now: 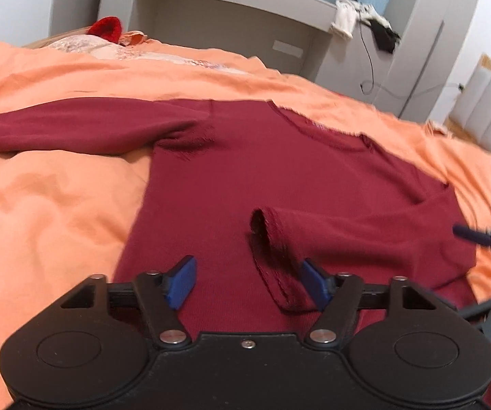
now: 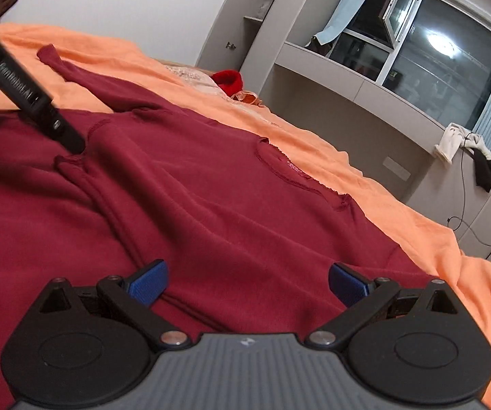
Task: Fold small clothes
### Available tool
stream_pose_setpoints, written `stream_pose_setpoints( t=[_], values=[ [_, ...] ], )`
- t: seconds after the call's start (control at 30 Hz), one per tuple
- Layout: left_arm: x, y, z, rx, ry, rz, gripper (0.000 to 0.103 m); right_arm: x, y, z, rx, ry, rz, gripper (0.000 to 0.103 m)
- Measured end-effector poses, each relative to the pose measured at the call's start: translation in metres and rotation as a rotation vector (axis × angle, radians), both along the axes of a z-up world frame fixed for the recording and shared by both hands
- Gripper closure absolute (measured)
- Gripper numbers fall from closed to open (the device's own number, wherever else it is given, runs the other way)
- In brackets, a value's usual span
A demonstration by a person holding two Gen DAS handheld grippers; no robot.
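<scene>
A dark red long-sleeved top [image 1: 279, 171] lies flat on the orange bed sheet [image 1: 57, 205], neckline away from me. One sleeve stretches out to the left [image 1: 57, 126]. The other is folded across the body, and its cuff [image 1: 272, 249] lies between the blue pads of my left gripper [image 1: 248, 282], which is open, with the cuff close to the right-hand pad. My right gripper [image 2: 249, 285] is open low over the top's body [image 2: 245, 205], with nothing pinched. In the right wrist view a finger of the left gripper [image 2: 40, 106] points down at the folded cuff [image 2: 71, 164].
A bright red knit item [image 1: 107, 29] and a pale patterned pillow [image 1: 85, 46] lie at the bed's far edge. Behind stands a grey desk unit [image 1: 232, 24] with white and black clothes [image 1: 361, 20] hanging off it and a cable [image 1: 370, 68]. A window [image 2: 443, 58] is above.
</scene>
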State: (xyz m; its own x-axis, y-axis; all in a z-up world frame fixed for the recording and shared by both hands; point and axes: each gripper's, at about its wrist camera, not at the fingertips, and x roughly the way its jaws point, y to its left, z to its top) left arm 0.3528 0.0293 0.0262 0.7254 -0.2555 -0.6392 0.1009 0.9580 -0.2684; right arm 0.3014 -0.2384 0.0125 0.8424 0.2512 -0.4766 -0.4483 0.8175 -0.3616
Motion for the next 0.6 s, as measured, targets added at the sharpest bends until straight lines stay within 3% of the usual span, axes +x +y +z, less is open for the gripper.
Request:
stream_pose_setpoints(
  t=[0.13, 0.2, 0.23, 0.37, 0.6],
  values=[
    [-0.003, 0.012, 0.008, -0.012, -0.019, 0.071, 0.013, -0.027, -0.023, 0.017, 0.059, -0.045, -0.025, 0.001],
    [-0.004, 0.018, 0.012, -0.021, -0.033, 0.086, 0.008, -0.045, -0.037, 0.034, 0.152, -0.067, -0.044, 0.001],
    [-0.004, 0.021, 0.014, -0.017, -0.040, 0.104, 0.001, -0.054, -0.044, 0.041, 0.216, -0.068, -0.048, 0.000],
    [-0.006, 0.046, 0.020, 0.039, -0.074, 0.220, 0.001, -0.073, -0.067, 0.054, 0.468, -0.031, -0.068, 0.000],
    [-0.011, 0.134, 0.028, -0.020, -0.110, 0.463, 0.001, -0.071, -0.075, 0.048, 0.712, 0.105, -0.051, 0.000]
  ],
)
